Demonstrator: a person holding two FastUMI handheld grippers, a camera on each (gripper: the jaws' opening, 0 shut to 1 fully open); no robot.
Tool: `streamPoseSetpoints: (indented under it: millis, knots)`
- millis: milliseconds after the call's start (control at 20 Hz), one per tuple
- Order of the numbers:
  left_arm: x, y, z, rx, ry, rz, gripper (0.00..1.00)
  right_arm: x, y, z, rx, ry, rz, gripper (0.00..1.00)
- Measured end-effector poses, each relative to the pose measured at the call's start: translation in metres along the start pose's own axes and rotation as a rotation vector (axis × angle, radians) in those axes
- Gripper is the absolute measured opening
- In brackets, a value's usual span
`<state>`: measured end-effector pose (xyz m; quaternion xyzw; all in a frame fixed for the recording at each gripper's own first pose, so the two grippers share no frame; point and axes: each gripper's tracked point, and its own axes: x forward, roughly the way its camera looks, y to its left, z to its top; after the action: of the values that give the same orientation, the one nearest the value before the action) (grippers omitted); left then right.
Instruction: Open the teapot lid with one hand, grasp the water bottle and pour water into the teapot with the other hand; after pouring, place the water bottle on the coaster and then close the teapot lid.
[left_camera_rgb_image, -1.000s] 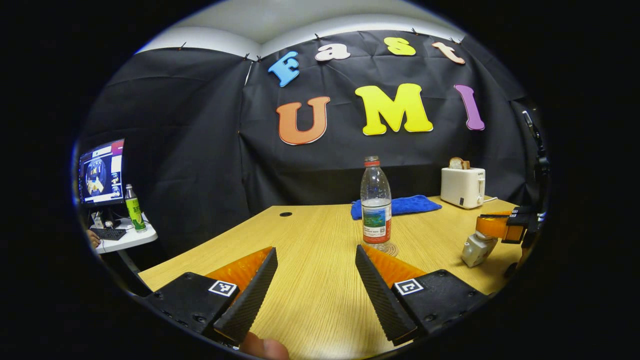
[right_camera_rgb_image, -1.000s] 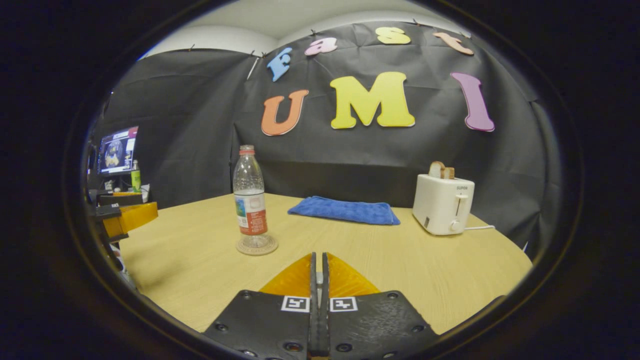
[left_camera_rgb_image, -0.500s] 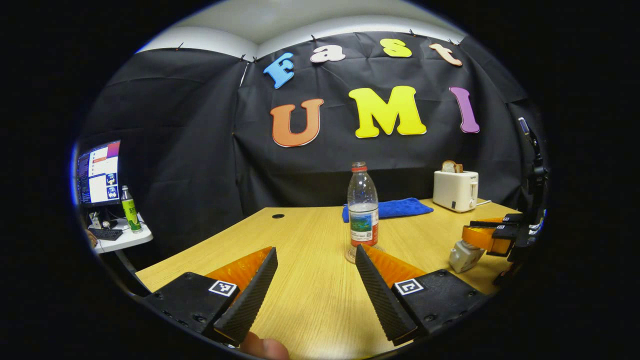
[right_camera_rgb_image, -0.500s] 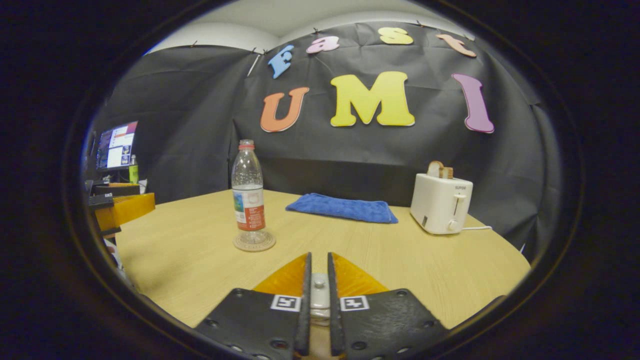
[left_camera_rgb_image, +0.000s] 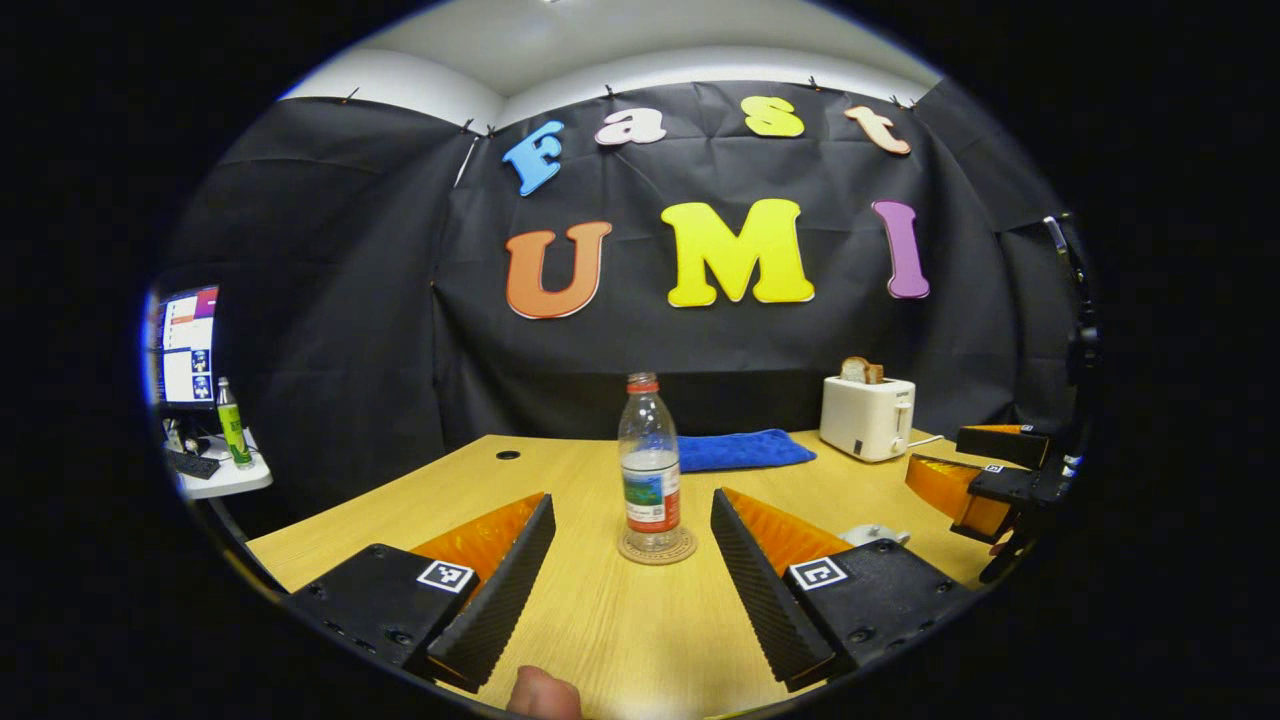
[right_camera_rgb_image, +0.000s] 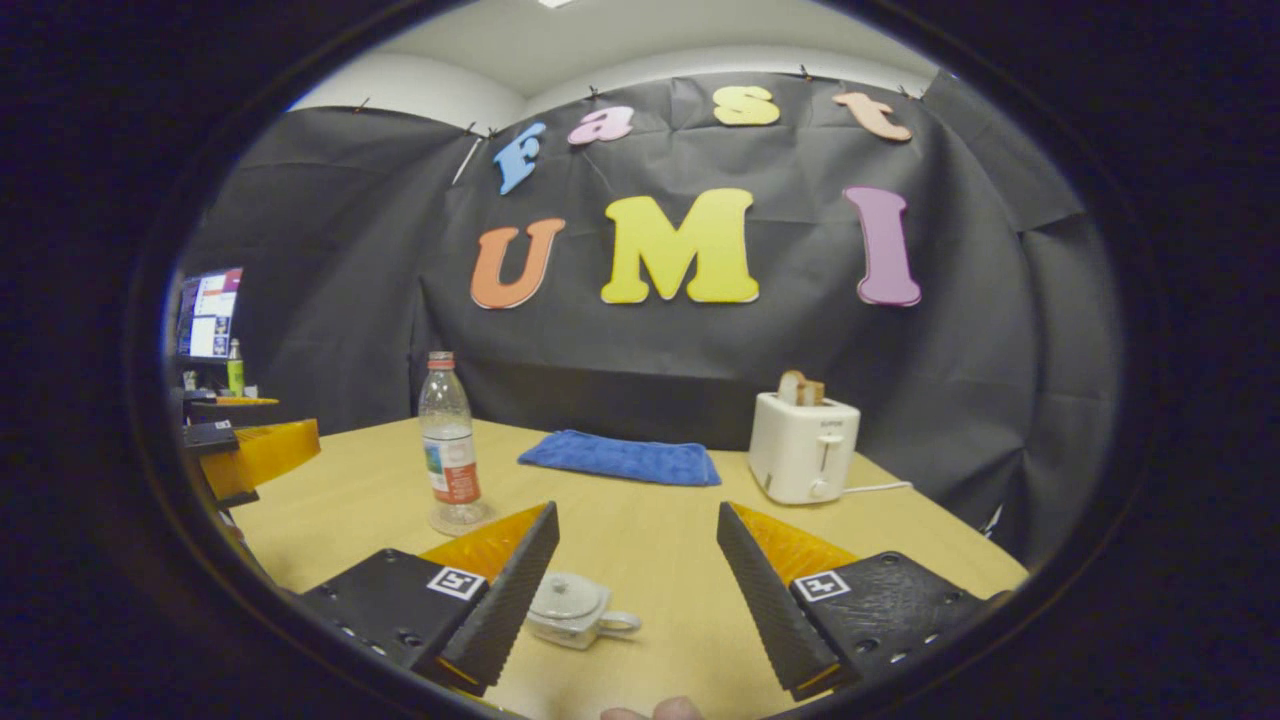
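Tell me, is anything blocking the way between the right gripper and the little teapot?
Nothing visible does. In the right gripper view the right gripper is open, and the lidded teapot sits on bare table just below its fingers.

Left claw (left_camera_rgb_image: 632, 585): black housings w/ screws, a square b/w marker tag on each side, ribbed finger faces. Right claw (right_camera_rgb_image: 636, 595) same build: black bodies, screws, 2 marker tags, ribbed wedge fingers.
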<state>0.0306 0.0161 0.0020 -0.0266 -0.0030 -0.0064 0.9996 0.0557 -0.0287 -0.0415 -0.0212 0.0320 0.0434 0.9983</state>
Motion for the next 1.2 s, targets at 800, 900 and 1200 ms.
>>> streamPoseSetpoints:
  millis: [800, 900, 1200]
  knots:
    - [-0.030, -0.020, 0.046, 0.032, -0.104, 0.031, 0.98, -0.076, -0.031, 0.045, 0.028, -0.085, -0.133, 0.96]
    - [-0.029, -0.022, 0.042, 0.030, -0.091, 0.023, 0.98, -0.076, -0.028, 0.044, 0.029, -0.082, -0.133, 0.96]
    - [-0.026, -0.015, 0.039, 0.044, -0.087, 0.042, 0.98, -0.069, -0.024, 0.042, 0.044, -0.061, -0.135, 0.96]
